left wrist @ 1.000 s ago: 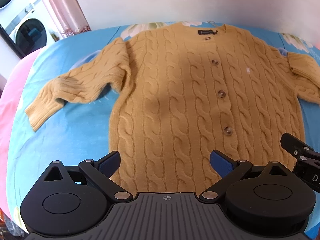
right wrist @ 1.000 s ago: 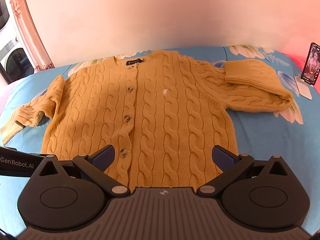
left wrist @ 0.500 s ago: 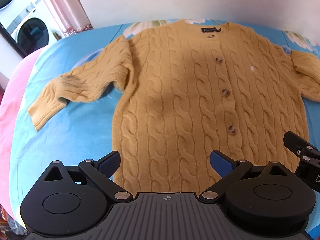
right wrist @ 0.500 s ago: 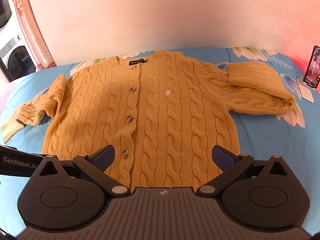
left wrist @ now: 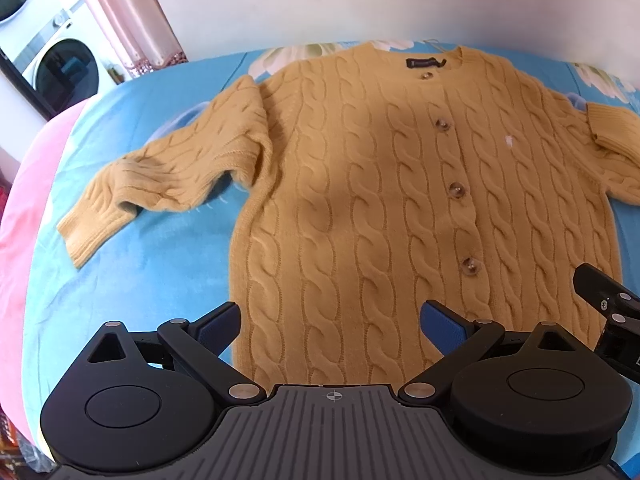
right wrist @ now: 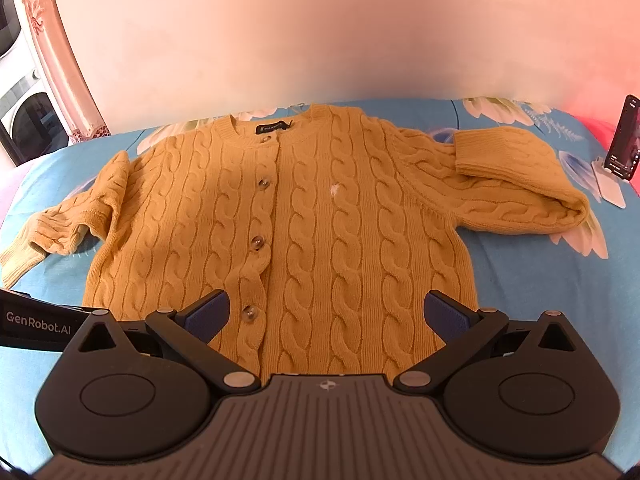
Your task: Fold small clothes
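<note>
From the left wrist view, a mustard cable-knit cardigan (left wrist: 400, 184) lies face up and buttoned on a blue floral bedsheet (left wrist: 140, 264), collar away from the person. The left gripper (left wrist: 330, 322) hovers over the hem with its jaws spread wide, holding nothing. The left sleeve (left wrist: 172, 180) trails outward, bunched and bent at the elbow. The knit looks thick, soft and floppy, likely light enough to lift by a pinch but prone to sagging and stretching.

From the right wrist view, the right gripper (right wrist: 328, 314) also hangs over the hem, jaws spread and empty. The right sleeve (right wrist: 516, 184) is doubled back on itself, cuff pointing toward the body. The ribbed cuffs and hem corners look like the firmest places to grip. A phone (right wrist: 626, 136) stands on the bed's far right.
</note>
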`<state>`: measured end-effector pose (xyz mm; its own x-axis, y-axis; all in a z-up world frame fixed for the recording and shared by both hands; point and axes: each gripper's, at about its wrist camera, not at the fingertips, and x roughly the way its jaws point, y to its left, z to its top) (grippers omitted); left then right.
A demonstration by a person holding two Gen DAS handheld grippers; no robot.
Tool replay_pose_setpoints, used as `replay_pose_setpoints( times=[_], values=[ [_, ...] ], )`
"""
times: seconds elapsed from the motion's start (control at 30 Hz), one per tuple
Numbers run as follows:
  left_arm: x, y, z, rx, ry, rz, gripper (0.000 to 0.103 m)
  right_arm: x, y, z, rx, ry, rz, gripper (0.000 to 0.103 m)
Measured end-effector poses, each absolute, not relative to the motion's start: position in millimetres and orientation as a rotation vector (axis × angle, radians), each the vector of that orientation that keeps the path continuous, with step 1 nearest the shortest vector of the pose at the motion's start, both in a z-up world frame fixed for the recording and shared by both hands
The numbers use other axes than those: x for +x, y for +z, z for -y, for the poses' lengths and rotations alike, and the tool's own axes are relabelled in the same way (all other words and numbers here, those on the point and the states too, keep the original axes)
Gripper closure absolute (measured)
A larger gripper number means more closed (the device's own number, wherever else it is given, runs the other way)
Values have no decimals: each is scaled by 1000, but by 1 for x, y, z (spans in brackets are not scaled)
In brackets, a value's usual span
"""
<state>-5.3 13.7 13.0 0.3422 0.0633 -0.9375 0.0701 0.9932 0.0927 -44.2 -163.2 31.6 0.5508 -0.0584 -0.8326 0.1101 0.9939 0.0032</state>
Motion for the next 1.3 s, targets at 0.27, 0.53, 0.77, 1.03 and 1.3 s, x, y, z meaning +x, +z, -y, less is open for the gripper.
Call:
replay_pose_setpoints(
  times=[0.27, 0.53, 0.77, 1.03, 1.3],
  values=[
    [-7, 11, -17, 120, 6, -1220, 0, -45, 31, 162, 55, -101, -987, 0],
    [-8, 10, -18, 123, 7, -1222, 0, -45, 30, 162, 59, -101, -991, 0],
    [-8, 5, -17, 127, 14, -1236, 0, -44, 24, 161, 64, -98, -1008, 0],
    [1, -1, -14, 131, 22, -1254, 0, -38, 18, 163, 74, -95, -1029, 0],
    [16, -19, -10, 99, 15, -1267, 0, -23, 2, 191, 112, -126, -1025, 0]
  ],
)
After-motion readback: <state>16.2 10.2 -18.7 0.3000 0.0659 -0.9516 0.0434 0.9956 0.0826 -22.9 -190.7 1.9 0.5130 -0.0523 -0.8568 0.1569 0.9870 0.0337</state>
